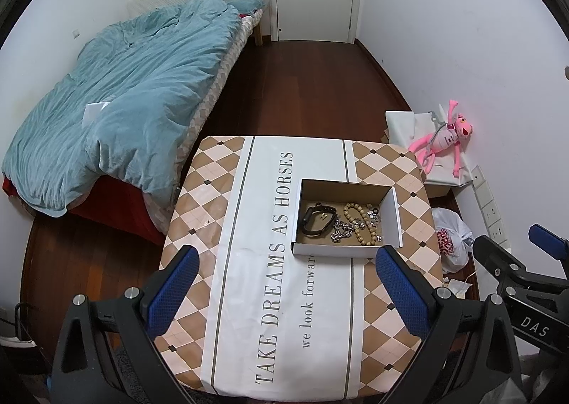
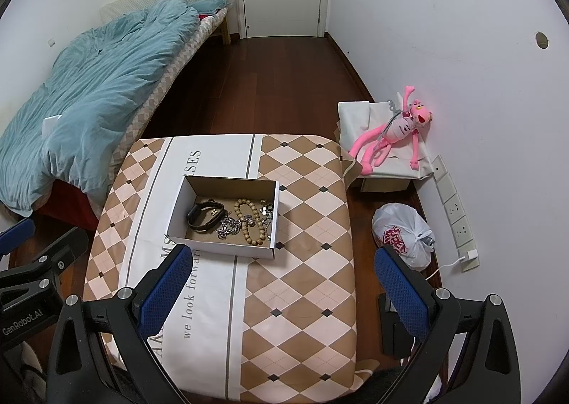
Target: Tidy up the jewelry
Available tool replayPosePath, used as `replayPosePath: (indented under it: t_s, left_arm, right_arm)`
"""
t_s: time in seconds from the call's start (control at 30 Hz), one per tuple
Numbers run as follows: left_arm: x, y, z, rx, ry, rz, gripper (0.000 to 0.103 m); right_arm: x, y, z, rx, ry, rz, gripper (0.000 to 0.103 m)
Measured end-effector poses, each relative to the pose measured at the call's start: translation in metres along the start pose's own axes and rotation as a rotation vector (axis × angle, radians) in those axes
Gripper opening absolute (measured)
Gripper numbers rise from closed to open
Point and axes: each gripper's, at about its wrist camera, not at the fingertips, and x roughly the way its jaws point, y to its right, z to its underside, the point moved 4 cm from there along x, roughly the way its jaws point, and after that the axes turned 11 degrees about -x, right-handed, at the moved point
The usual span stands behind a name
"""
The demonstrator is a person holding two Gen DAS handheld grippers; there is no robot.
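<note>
cardboard box (image 1: 346,222) on patterned table (image 1: 227,262): inside, black band (image 1: 316,221), wooden beads (image 1: 359,224), steel chain (image 1: 343,230). left gripper (image 1: 288,283), right gripper (image 2: 277,283) near box, both spread wide, empty.

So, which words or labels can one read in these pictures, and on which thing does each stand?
"TAKE DREAMS AS HORSES": tablecloth.
"we look forwar", its end hidden by the box: tablecloth.
"DAS": right gripper, seen in the left wrist view.
"GenRobot.AI": left gripper, seen in the right wrist view.
Red print on the white plastic bag: unreadable.
</note>
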Motion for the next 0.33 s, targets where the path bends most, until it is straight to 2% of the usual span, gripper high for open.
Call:
replayPosePath:
  t_s: [0.33]
  left_arm:
    - [0.0004, -0.0019, 0.0019, 0.008, 0.012, 0.01, 0.101]
  right_arm:
    - [0.0027, -0.0006, 0.0022, -0.004, -0.008, 0.002, 0.103]
